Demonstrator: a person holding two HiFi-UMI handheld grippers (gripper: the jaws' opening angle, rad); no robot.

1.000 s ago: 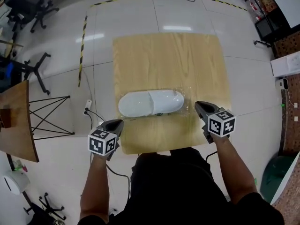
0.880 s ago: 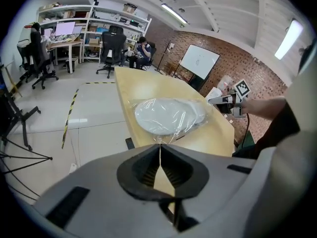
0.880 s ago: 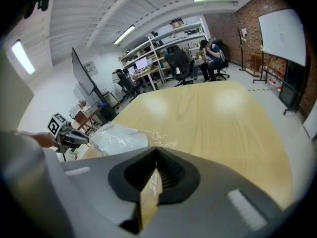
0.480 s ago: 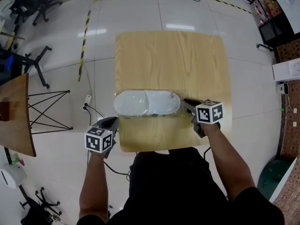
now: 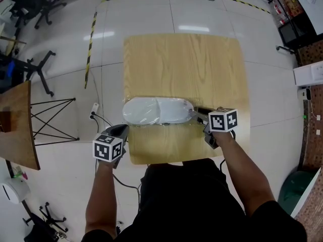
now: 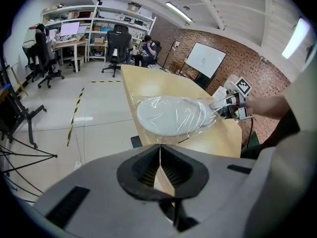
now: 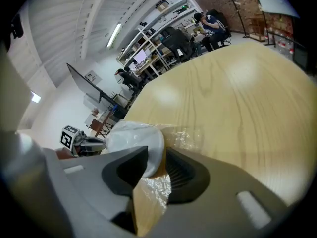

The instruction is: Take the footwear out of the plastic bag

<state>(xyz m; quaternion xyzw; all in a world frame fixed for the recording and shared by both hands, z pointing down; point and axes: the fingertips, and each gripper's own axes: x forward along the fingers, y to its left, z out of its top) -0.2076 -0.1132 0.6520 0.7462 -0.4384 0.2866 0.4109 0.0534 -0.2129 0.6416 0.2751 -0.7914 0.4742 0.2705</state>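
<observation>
From the head view, the white footwear [image 5: 171,110] lies inside its plastic bag [image 5: 141,113] across the table [image 5: 184,64], close to the near edge. The right gripper [image 5: 198,113] is at the bag's right end and the left gripper [image 5: 122,130] is just off the near left corner; bare wood lies beyond. The left gripper view shows its jaws pressed together on nothing. In the right gripper view the jaws have just been opening and stand wide apart, with crinkled film and the footwear's end between them, unpinched. Best to close on film alone, away from the edge.
</observation>
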